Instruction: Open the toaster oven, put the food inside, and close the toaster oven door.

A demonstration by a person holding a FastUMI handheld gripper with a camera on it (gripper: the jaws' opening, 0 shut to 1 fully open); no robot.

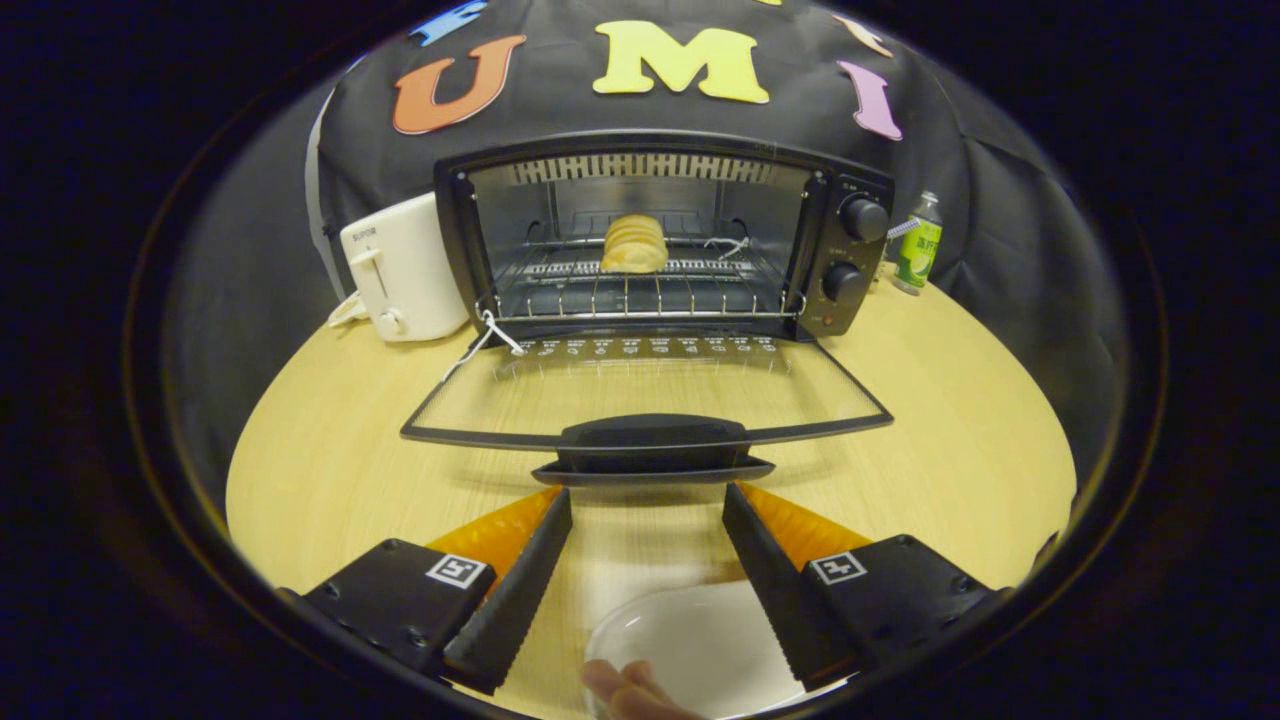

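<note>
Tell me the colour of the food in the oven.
Pale yellow food, on the toaster oven rack; gripper view.

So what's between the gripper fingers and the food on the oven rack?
In the gripper view, the lowered glass door and its handle lie between the open gripper and the food.

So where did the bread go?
In the gripper view, the bread sits on the wire rack inside the open toaster oven, well beyond the open gripper and the dropped door.
</note>
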